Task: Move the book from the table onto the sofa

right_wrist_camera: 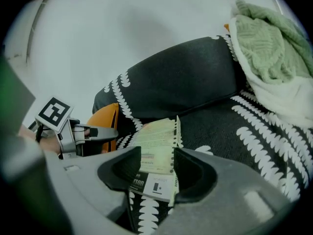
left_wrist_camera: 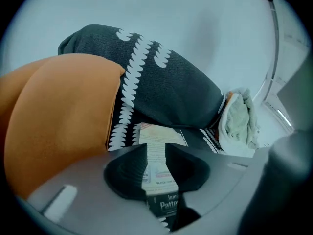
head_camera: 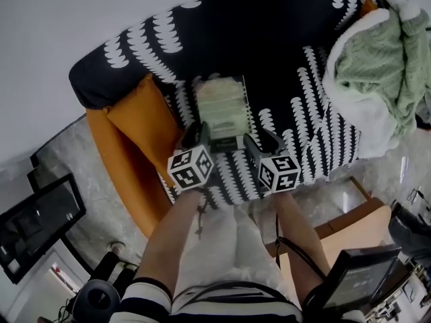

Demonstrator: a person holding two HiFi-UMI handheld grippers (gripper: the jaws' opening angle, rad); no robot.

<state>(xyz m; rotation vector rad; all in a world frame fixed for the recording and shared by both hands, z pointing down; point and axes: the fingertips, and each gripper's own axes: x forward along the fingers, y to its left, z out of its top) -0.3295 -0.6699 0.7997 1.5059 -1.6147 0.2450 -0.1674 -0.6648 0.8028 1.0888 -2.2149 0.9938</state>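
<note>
already the book (head_camera: 222, 110) lies flat on the sofa (head_camera: 289, 59) seat beside the orange cushion (head_camera: 135, 123). the left tongs (left_wrist_camera: 157, 166) and right tongs (right_wrist_camera: 157, 173), each half-open, pinch its near end, likely to settle it squarely before release.

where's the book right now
In the head view the book is centre frame, on or just above the black-and-white sofa seat, right of the orange cushion and left of the green blanket.

Plain pale wall (head_camera: 67, 19) is standing behind a black, white-patterned sofa (head_camera: 269, 39). Grey marbled floor (head_camera: 71, 155) is showing alongside. A green blanket (head_camera: 384, 59) is lying heaped on its right end.
</note>
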